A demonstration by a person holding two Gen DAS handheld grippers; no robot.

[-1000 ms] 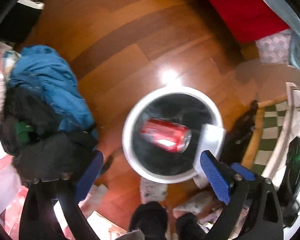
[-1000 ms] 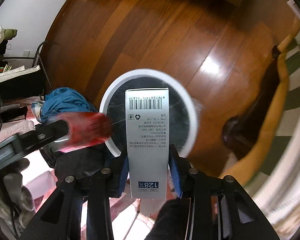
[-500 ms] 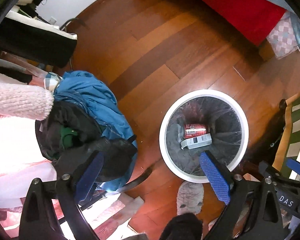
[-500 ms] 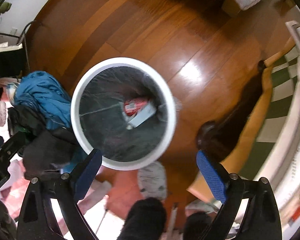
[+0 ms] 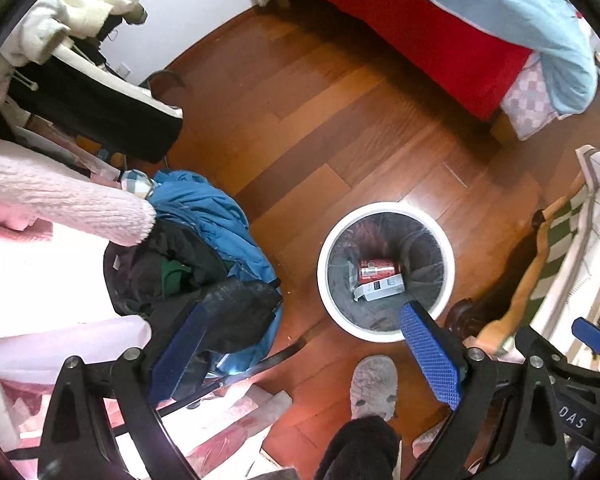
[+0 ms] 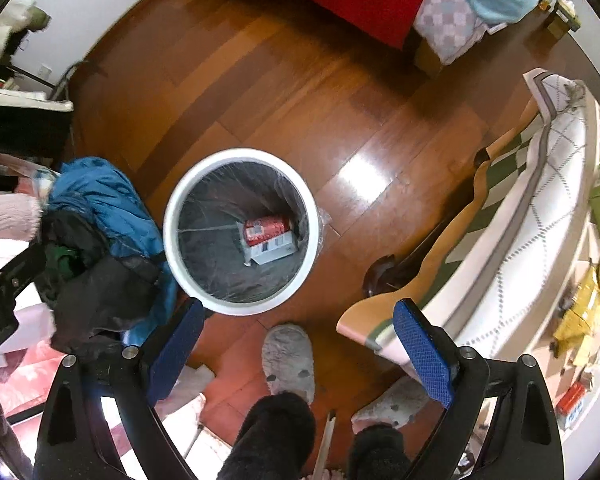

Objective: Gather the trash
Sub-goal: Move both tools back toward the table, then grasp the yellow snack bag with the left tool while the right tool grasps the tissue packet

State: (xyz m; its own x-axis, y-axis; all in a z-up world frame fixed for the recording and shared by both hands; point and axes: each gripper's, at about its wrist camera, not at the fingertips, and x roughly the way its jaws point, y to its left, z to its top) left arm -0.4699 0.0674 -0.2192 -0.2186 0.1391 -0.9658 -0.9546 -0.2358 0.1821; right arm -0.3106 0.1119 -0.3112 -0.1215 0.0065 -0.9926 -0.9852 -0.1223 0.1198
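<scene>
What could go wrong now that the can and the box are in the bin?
1. The bin stands right by the slipper; a step forward could knock it over and spill the can and box.
2. The clothes pile crowds the bin's left side, so the open left gripper could snag fabric on the next reach.
3. The thin liner might slip into the bin under heavier trash.

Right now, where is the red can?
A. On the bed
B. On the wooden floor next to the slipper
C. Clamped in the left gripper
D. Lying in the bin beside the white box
D: the red can lies at the bottom of the bin, touching the white box; both grippers are open and empty.
</scene>
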